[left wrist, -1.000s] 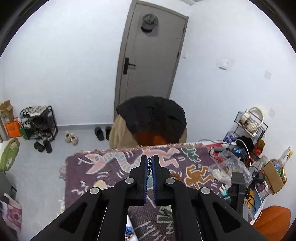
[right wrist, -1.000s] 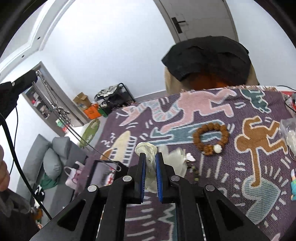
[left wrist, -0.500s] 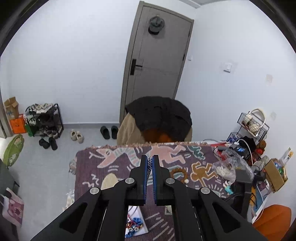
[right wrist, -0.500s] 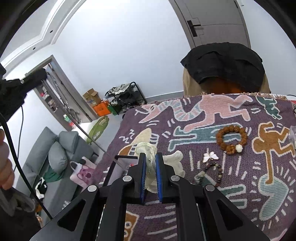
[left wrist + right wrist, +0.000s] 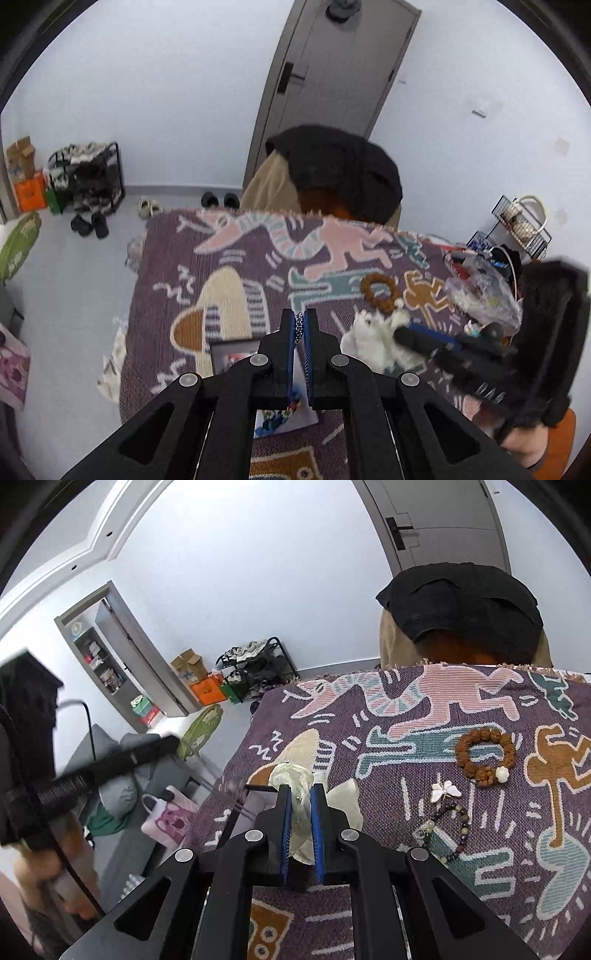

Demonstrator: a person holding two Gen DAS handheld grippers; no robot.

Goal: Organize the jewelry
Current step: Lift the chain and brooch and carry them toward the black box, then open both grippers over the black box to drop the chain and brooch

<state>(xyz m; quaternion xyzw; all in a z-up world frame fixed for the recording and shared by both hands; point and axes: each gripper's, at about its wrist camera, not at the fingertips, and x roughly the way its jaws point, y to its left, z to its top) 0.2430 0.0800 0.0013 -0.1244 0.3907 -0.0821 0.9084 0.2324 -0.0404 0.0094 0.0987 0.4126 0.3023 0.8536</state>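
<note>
Two handheld grippers hover over a table covered by a patterned purple cloth (image 5: 480, 849). The left gripper (image 5: 300, 325) is clamped shut on a thin beaded chain (image 5: 299, 328). The right gripper (image 5: 299, 805) pinches a pale translucent pouch (image 5: 295, 775). On the cloth to the right lie a brown bead bracelet (image 5: 484, 755), a white butterfly clip (image 5: 446, 789) and a darker bead bracelet (image 5: 448, 830).

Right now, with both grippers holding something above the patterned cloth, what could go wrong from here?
1. The left gripper pinches only a thin chain, which could slip out or snag.
2. The right gripper is shut on a crumpled translucent pouch; its mouth may not stay open for the chain.
3. The wooden bead bracelet and butterfly clasp bracelet lie loose nearby and could be dragged.
</note>
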